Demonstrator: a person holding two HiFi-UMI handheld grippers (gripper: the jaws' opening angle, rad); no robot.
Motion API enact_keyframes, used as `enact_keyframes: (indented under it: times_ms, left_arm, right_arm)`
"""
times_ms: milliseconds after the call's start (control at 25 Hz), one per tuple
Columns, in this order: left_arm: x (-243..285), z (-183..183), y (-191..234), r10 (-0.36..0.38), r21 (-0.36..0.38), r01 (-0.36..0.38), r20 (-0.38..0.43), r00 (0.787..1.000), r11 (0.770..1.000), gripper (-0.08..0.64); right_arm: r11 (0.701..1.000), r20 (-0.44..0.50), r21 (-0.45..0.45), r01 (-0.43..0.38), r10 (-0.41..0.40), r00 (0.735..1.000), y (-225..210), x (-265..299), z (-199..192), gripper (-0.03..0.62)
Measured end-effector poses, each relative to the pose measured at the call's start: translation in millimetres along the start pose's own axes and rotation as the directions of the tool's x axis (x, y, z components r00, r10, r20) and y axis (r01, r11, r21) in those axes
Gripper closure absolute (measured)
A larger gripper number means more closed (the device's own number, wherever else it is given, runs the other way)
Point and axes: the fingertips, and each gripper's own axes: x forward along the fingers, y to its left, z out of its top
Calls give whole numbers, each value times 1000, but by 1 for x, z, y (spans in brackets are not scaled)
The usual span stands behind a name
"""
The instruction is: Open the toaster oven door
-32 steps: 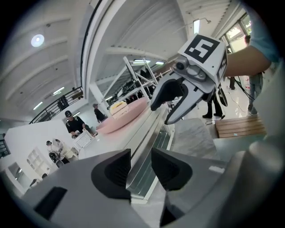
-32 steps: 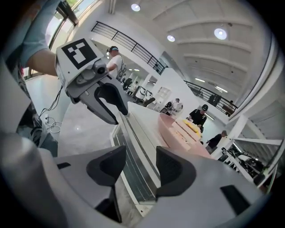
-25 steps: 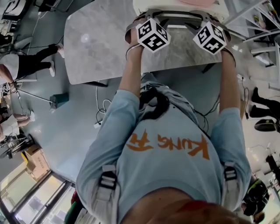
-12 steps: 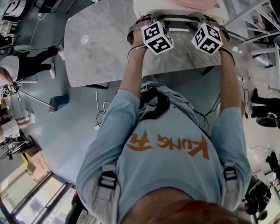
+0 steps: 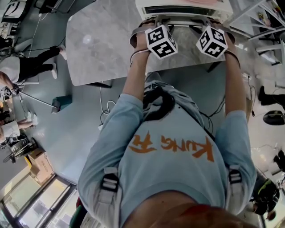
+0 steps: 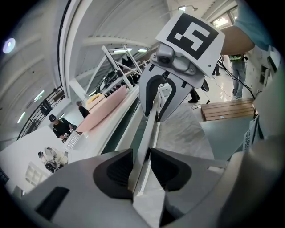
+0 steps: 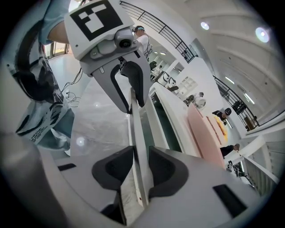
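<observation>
Closing on the door handle between their jaws, the left hand-held gripper and right hand-held gripper pinch it; uneven pulling might slip them off or drag the toaster oven ahead.

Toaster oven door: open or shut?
Shut or barely cracked; cannot tell which. In the head view the door handle sits high, close to the toaster oven front, and no interior shows.

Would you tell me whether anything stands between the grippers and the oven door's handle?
Nothing visible does: the handle already lies between the fingers of the left gripper and of the right gripper, and both pairs are closing on it.
</observation>
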Motion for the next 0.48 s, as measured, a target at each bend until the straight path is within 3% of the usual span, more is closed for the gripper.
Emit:
enact_keyframes:
  times_ms: [480]
  left_arm:
    - [-7,-12,-58,4,27,-4,-5,1000,1000,440]
  right_arm:
    - [1000,-7,14,27,-27,1000,58,-3,-10,495]
